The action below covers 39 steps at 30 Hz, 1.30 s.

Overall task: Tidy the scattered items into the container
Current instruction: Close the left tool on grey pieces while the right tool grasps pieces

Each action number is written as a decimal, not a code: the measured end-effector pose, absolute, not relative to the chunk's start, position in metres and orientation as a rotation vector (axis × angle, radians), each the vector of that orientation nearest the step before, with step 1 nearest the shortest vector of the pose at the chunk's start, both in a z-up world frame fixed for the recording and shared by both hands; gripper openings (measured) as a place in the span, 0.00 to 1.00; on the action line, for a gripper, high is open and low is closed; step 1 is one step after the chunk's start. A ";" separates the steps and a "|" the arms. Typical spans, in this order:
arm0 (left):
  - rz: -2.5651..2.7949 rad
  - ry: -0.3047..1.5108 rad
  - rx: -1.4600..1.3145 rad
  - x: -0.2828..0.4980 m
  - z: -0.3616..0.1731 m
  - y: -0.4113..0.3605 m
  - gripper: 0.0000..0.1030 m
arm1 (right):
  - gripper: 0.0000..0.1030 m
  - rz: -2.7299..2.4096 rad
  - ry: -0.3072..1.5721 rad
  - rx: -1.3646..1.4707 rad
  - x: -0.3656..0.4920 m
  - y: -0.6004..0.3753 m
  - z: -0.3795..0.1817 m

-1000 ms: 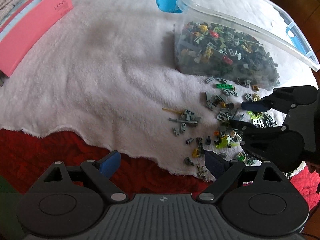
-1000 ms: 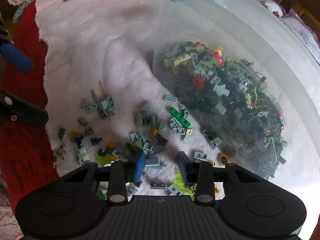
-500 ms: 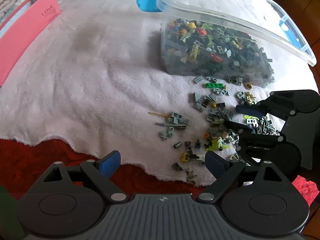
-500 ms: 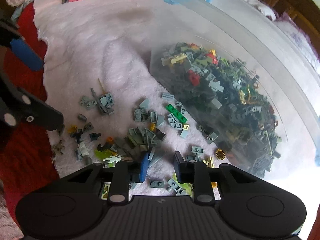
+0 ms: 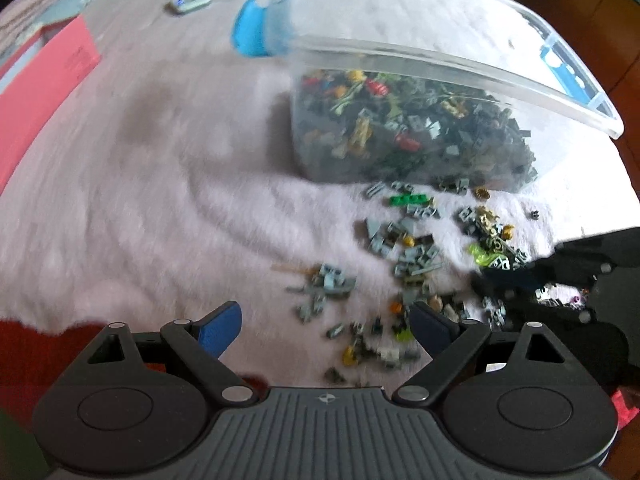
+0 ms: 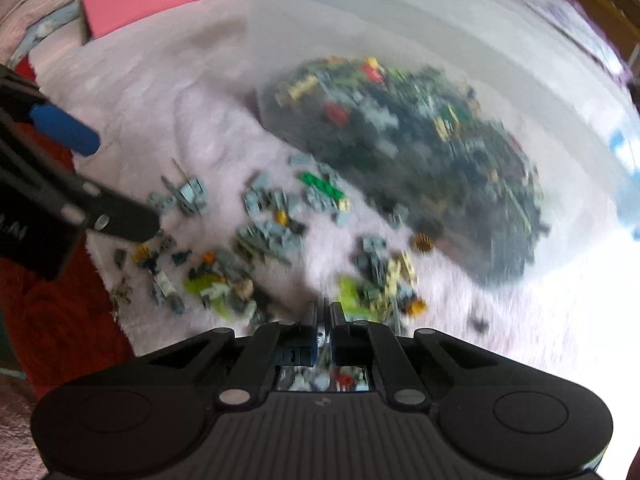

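Beside the clear bin point(image 6: 460, 80), the right gripper's point(image 6: 323, 320) fingers have closed; left gripper point(image 5: 324, 320) stays wide.

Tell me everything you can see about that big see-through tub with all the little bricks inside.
The clear plastic tub is an open, lidless container with a thick rolled rim and a blue handle clip at one end; another blue clip shows at the far end. It sits on the pale fluffy blanket, and its walls flare outward. A deep heap of small toy bricks, mostly grey and dark with red, yellow and green bits, covers its bottom. Loose bricks lie beside its near wall.
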State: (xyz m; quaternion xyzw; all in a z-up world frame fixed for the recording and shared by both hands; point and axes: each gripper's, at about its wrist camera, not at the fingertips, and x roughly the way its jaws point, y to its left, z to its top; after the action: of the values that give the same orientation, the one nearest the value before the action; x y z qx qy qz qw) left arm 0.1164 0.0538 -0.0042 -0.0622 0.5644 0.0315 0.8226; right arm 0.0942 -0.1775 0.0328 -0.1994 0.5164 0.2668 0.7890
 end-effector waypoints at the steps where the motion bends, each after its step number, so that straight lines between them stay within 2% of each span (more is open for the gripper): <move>1: 0.064 1.192 -0.117 0.120 -0.007 0.052 0.85 | 0.06 0.567 1.118 -0.421 0.094 -0.181 0.033; 7: 0.056 1.184 -0.053 0.140 -0.028 0.040 0.84 | 0.06 0.532 1.132 -0.380 0.089 -0.206 0.039; 9: 0.064 1.199 -0.070 0.145 -0.036 0.042 0.80 | 0.06 0.523 1.134 -0.368 0.090 -0.212 0.041; 10: 0.065 1.209 -0.080 0.147 -0.040 0.044 0.69 | 0.06 0.521 1.133 -0.365 0.091 -0.216 0.043; 11: 0.064 1.214 -0.078 0.148 -0.041 0.044 0.53 | 0.06 0.518 1.133 -0.361 0.091 -0.220 0.045; 14: 0.052 1.216 -0.065 0.148 -0.043 0.045 0.28 | 0.06 0.513 1.130 -0.357 0.092 -0.231 0.049; 15: 0.042 1.217 -0.068 0.147 -0.042 0.045 0.24 | 0.06 0.512 1.130 -0.355 0.092 -0.232 0.049; 20: 0.025 1.219 -0.038 0.146 -0.042 0.040 0.24 | 0.06 0.507 1.128 -0.350 0.100 -0.244 0.053; 22: 0.019 1.219 -0.031 0.147 -0.044 0.037 0.32 | 0.07 0.507 1.127 -0.350 0.101 -0.247 0.054; 24: 0.014 1.216 -0.017 0.147 -0.044 0.033 0.34 | 0.07 0.506 1.129 -0.349 0.101 -0.248 0.056; 28: 0.013 1.214 -0.002 0.145 -0.042 0.027 0.23 | 0.07 0.497 1.133 -0.344 0.099 -0.249 0.059; 31: -0.047 1.210 0.037 0.145 -0.042 0.068 0.23 | 0.07 0.482 1.133 -0.335 0.088 -0.244 0.057; 35: -0.070 1.201 0.057 0.138 -0.042 0.054 0.21 | 0.07 0.469 1.137 -0.323 0.085 -0.245 0.059; 39: -0.076 1.183 0.055 0.134 -0.036 0.057 0.19 | 0.07 0.477 1.141 -0.332 0.119 -0.177 -0.001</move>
State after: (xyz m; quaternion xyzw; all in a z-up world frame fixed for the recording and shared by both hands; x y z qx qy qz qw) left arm 0.1342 0.0566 -0.0364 0.0258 0.5574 -0.0357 0.8291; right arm 0.1186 -0.1767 -0.0013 -0.1549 0.5321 0.2224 0.8021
